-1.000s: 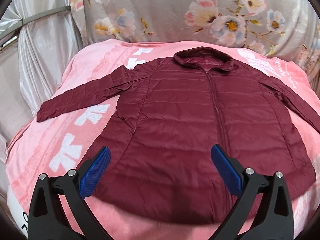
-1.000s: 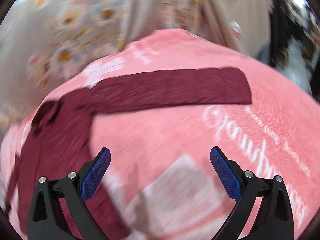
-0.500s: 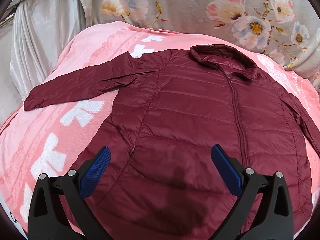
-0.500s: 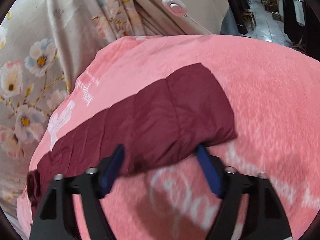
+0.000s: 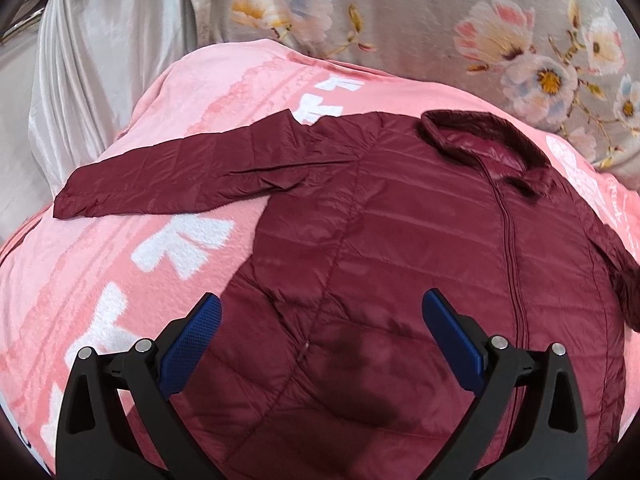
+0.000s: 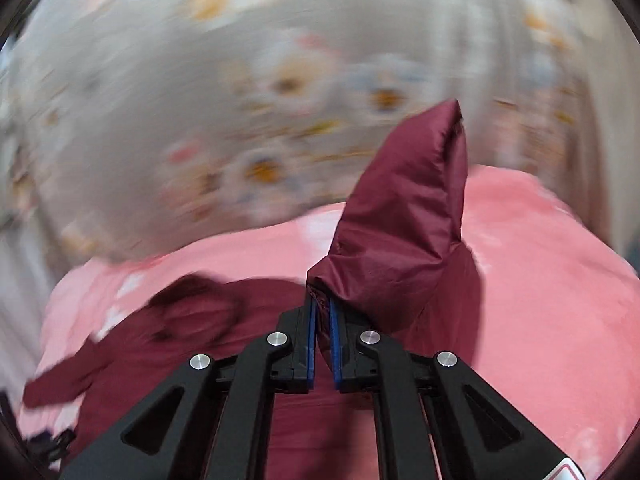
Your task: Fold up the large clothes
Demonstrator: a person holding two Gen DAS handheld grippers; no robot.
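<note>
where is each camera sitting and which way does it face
Left wrist: on the left hand-held gripper, looking down over the maroon jacket spread on the pink blanket; its open blue-padded fingers show.
Right wrist: on the right hand-held gripper, facing the floral curtain; its fingers, clamped on a lifted sleeve, show.
Shared: jacket, blanket, curtain.

A dark maroon quilted jacket (image 5: 400, 240) is lying spread out, front up and zipped closed, with its collar (image 5: 484, 140) at the far end and its hem nearest. Its left sleeve (image 5: 180, 176) is stretching out flat to the left, cuff at the far-left end. Its right sleeve (image 6: 416, 216) is standing lifted off the surface, its cuff end pointing up and its fabric bunching where it is pinched.
</note>
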